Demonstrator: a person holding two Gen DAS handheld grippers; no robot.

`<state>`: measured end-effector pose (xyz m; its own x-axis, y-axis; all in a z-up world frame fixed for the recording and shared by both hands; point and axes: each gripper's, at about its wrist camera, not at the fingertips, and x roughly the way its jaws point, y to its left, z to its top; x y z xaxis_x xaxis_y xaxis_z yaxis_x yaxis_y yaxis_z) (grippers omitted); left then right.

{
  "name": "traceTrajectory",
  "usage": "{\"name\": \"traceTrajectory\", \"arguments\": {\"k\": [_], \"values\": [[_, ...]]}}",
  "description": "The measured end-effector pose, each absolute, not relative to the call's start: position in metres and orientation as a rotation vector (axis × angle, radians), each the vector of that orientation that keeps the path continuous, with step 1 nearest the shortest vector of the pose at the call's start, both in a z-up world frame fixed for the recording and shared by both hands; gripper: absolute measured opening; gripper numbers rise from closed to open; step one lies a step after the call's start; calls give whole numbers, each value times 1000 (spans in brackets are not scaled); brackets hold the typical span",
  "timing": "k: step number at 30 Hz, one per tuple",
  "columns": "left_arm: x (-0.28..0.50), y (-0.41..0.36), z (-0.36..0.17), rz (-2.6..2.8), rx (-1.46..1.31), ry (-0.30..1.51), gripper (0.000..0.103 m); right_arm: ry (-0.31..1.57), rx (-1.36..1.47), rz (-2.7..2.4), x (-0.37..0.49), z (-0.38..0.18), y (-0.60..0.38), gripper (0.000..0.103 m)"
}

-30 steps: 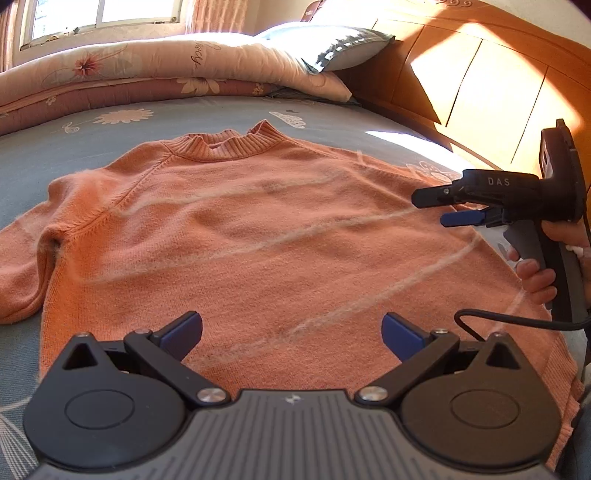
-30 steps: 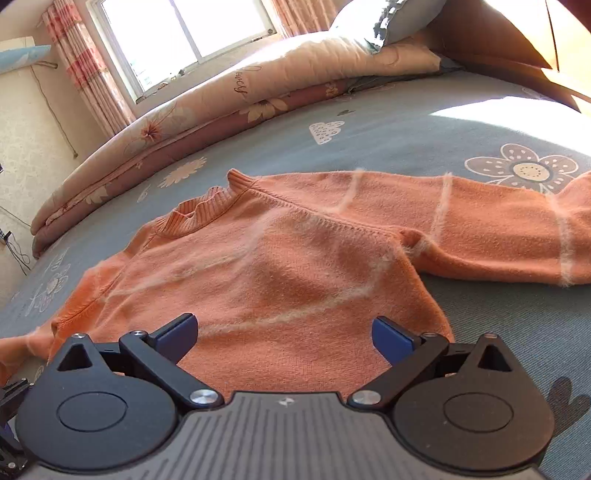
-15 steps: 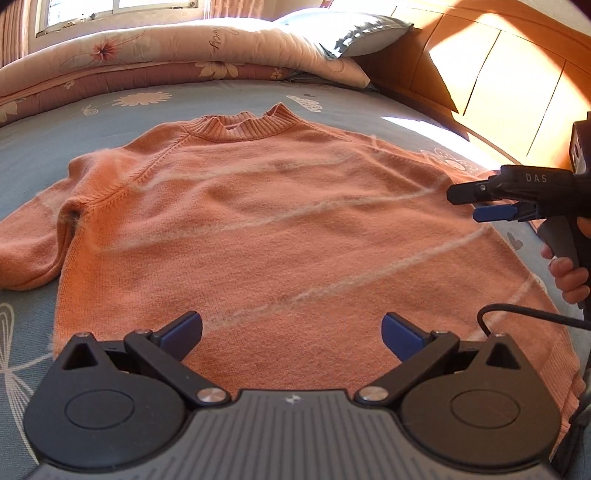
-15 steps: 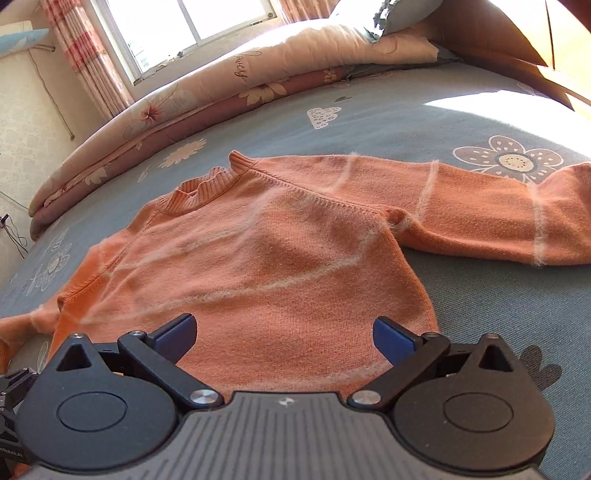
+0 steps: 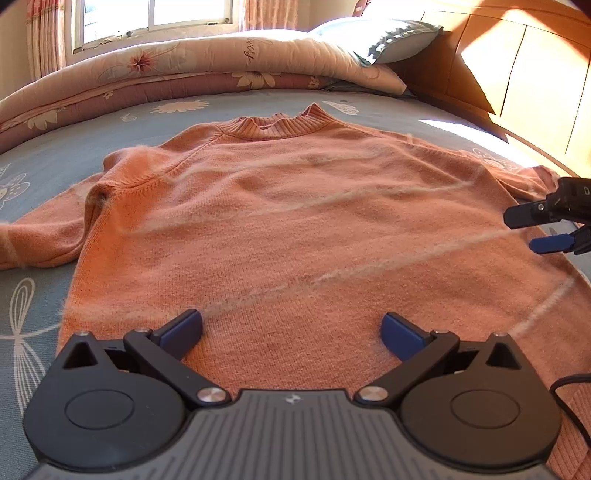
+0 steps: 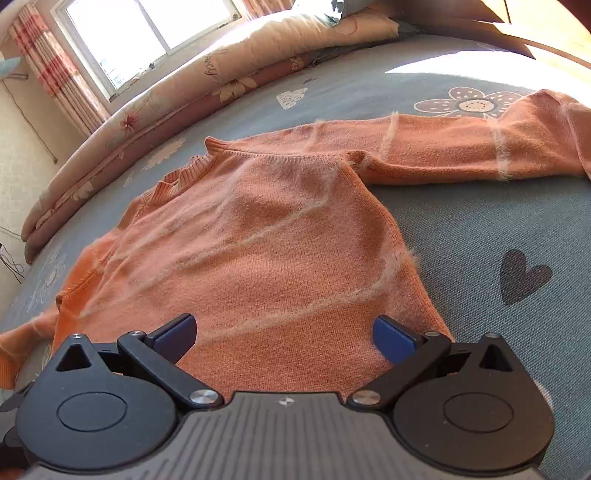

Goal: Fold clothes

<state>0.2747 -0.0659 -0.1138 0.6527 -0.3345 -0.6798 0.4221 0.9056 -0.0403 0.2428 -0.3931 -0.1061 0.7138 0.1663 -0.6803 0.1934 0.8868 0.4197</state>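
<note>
Sun is lighting the grey flowered bed [image 5: 177,122] below a window [image 6: 147,33]; the orange sweater [image 5: 295,229] is lying flat just ahead of the left gripper [image 5: 291,330] and right gripper [image 6: 283,334], both gaping wide and holding nothing.

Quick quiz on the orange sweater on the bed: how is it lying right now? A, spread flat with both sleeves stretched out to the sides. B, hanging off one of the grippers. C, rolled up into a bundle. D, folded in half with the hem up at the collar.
A: the sweater lies flat on the bedsheet, one sleeve stretched sideways, the other sleeve out the opposite way, and both grippers open above it.
</note>
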Motion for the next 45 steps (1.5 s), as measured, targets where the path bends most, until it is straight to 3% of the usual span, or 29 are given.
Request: {"name": "traceTrajectory", "arguments": {"k": [10,19,22,31,34,39,42,45], "values": [[266,-66,-122,-393,98,664,103,694,475,16,221,-117,-387,103],[267,-73,-121,-364,130,684,103,711,107,-53,251,-124,-344,103],[269,-75,-118,-352,131,708,103,727,98,-53,252,-122,-345,103],[326,-102,-90,-258,199,1131,102,927,75,-24,250,-110,-349,103],[344,-123,-61,-218,217,1135,102,1067,75,54,259,-98,-364,103],[359,-174,-20,-195,238,1119,102,1128,274,154,278,-73,-424,90],[364,-200,-19,-196,226,1110,102,1098,281,182,288,-58,-458,83],[375,-218,-25,-195,193,1110,102,1059,277,184,299,-51,-487,69]]}}
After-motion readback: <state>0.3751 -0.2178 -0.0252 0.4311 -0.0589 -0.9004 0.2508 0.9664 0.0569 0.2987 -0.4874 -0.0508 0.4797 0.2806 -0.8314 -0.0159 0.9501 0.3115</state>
